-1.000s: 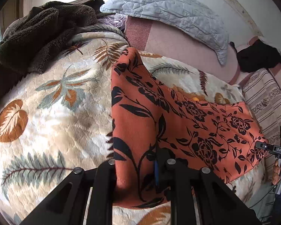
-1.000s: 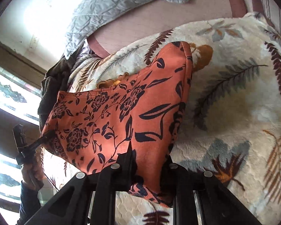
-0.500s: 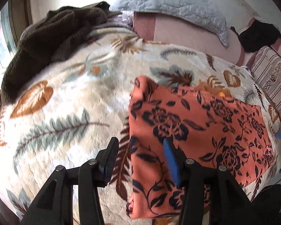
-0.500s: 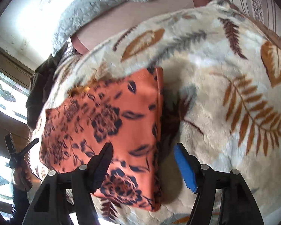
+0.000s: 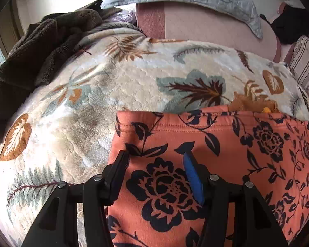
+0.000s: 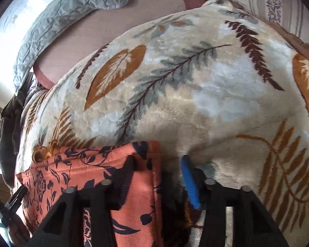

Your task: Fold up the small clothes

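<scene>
- Left wrist view shows the orange flowered garment (image 5: 226, 164) lying flat on the leaf-patterned blanket (image 5: 92, 107) of the bed, its stitched hem running straight along the far edge.
- The left tongs (image 5: 154, 166) stand over the garment's left part, jaws apart and opening, pads clear of the cloth; nothing is gripped.
- In the right wrist view, the right tongs (image 6: 158, 173) straddle the garment's (image 6: 92, 175) right edge: one finger over the cloth, the blue-padded one over the blanket (image 6: 195, 92). Its jaws are apart and closing, holding nothing yet.
- Judging by the double layer at the edges, one fold looks done and the piece is laid down; it probably needs another fold or some smoothing before it counts as finished.
- A bit of mustard-coloured cloth (image 5: 251, 103) peeks out just past the hem; what it is cannot be told.
- No basket, box or other container shows in either view, so nothing can be said about contents.
</scene>
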Demonstrator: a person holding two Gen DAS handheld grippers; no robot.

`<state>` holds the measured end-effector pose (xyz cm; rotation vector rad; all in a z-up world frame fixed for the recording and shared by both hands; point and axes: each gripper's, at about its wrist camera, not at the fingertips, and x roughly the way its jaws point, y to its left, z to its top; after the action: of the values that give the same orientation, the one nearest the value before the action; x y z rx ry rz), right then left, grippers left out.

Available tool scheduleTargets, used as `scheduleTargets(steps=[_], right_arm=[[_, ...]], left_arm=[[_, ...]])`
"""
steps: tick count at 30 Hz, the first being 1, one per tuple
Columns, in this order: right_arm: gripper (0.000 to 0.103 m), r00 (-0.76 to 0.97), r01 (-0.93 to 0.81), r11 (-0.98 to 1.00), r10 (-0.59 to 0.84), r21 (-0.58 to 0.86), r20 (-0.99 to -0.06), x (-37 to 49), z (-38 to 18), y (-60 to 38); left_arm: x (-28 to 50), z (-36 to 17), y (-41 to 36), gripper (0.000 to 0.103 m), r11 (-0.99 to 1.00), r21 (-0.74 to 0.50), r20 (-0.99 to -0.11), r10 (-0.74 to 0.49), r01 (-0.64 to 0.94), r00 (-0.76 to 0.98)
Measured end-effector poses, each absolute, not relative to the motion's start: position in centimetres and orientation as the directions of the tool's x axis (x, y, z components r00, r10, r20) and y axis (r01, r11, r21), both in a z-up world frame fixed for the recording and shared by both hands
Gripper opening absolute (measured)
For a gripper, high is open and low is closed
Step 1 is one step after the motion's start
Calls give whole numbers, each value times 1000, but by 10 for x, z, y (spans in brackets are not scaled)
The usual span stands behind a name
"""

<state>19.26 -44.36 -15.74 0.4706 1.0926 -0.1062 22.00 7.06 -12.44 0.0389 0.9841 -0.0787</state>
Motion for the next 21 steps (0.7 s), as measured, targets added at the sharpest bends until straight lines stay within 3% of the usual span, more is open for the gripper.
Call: scheduleTargets(steps=[3, 6, 10, 12, 14, 19, 21], right_arm=[[59, 505, 326, 865, 181, 381, -844, 167, -139, -447], [59, 521, 164, 867, 329, 471, -788, 138, -114, -413], [72, 414, -24, 827, 520, 562, -747, 120, -122, -361], [71, 359, 9, 860, 474, 510, -804, 129, -150, -353], [67, 373, 113, 813, 498, 571, -783, 133, -167, -366], [74, 436, -50, 849, 493, 526, -753, 135, -131, -341], [75, 422, 40, 869, 433, 493, -797, 157, -153, -354]], left_arm=[[201, -107, 79, 61, 997, -33, -801, -69, 71, 595], [192, -111, 86, 61, 998, -51, -806, -68, 44, 588], [211, -140, 89, 61, 1000, -8, -861, -10, 6, 509], [227, -153, 96, 66, 1000, -22, -882, -15, -10, 471], [238, -151, 104, 66, 997, -67, -887, -40, -43, 460], [258, -143, 108, 67, 998, 9, -867, 35, -55, 497], [270, -155, 115, 76, 996, -21, -886, 21, -84, 464]])
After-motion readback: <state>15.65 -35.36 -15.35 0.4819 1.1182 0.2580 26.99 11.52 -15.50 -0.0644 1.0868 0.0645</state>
